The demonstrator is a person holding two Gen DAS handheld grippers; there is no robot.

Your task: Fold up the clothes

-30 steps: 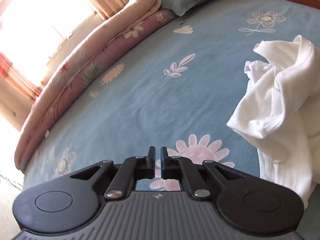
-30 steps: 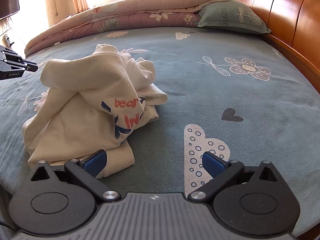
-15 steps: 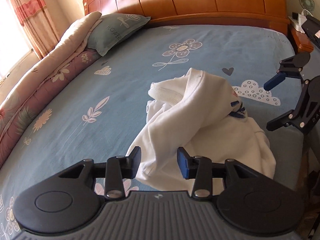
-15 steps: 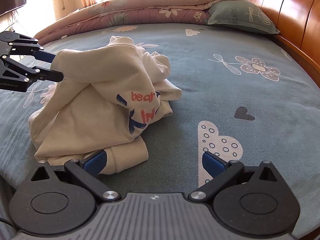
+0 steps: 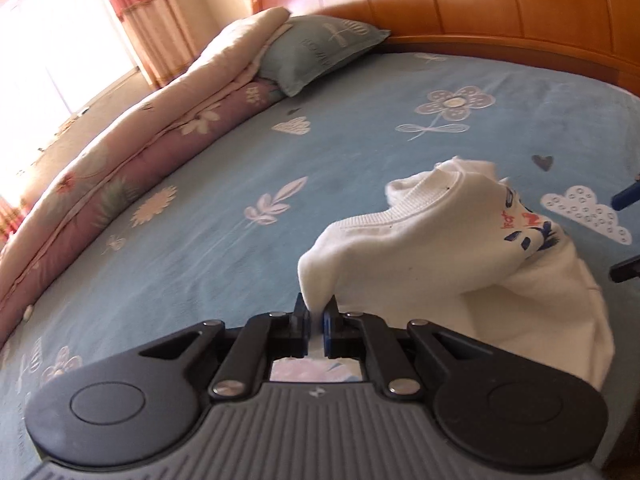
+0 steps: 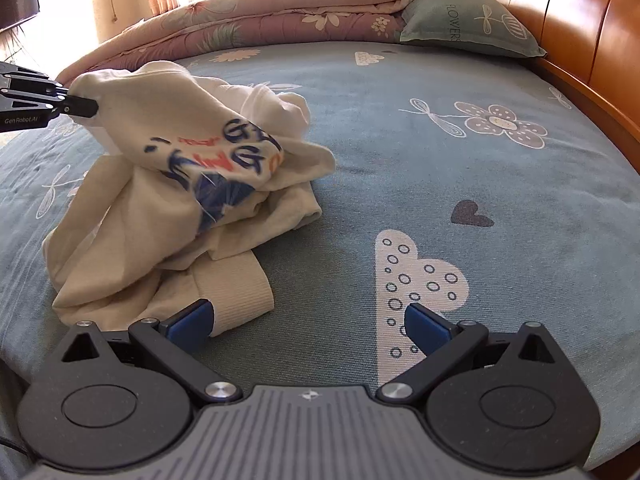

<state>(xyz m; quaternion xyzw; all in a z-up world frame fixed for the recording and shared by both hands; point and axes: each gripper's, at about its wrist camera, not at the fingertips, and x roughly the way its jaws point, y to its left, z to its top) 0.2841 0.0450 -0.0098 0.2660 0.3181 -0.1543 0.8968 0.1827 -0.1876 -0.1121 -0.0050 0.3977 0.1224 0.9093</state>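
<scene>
A crumpled white sweatshirt (image 5: pixel 452 256) with red and blue print lies on the blue bed sheet (image 5: pixel 224 184). My left gripper (image 5: pixel 315 322) is shut on a fold of it and holds that part lifted above the heap. The right wrist view shows the same sweatshirt (image 6: pixel 168 184) stretched up toward the left gripper (image 6: pixel 80 106) at the far left. Near the bed's front edge my right gripper (image 6: pixel 308 324) stands open, its left pad beside the ribbed cuff (image 6: pixel 240 288), nothing between its fingers.
A rolled floral quilt (image 6: pixel 272 12) runs along the far side of the bed, with a grey-green pillow (image 6: pixel 468 20) at its end. An orange wooden headboard (image 6: pixel 568 24) bounds the right side. Bare sheet (image 6: pixel 460 168) spreads to the right of the sweatshirt.
My left gripper closed on a fold of the sweatshirt and raised it, turning the printed front upward. The right gripper stayed open and nearly still.
</scene>
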